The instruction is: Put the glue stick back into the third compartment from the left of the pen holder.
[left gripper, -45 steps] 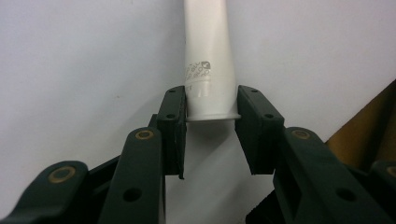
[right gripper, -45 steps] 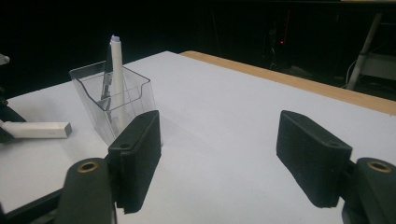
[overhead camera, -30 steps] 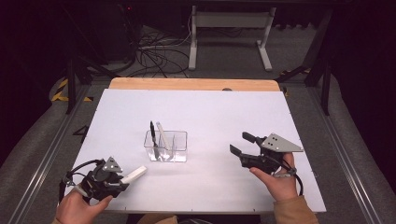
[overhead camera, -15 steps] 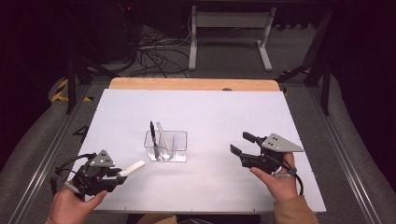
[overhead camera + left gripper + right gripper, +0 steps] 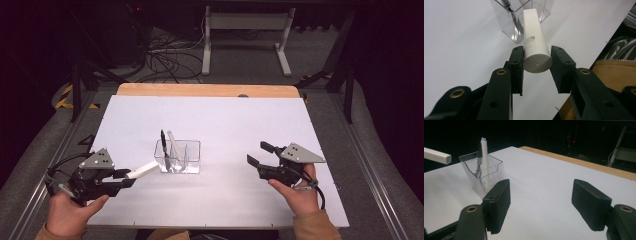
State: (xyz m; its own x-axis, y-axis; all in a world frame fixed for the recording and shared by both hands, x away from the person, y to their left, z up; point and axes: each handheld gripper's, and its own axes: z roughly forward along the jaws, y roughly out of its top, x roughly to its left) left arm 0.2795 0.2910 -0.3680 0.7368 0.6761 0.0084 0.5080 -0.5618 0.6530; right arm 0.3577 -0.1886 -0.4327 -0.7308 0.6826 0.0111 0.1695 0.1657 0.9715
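Left gripper view showed the left gripper clamping a white marker between its jaws, just short of the clear organizer. Gripped only at its tail end, it could have pivoted and struck the rim. Right gripper jaws stood apart.

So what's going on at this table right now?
A person is working with a handheld gripper in each hand. The left gripper is shut on a white tube, with its far end pointing at a clear plastic organizer in the middle of the white table. A black pen and a white pen already stand in the organizer. The right gripper is open with nothing between its jaws.
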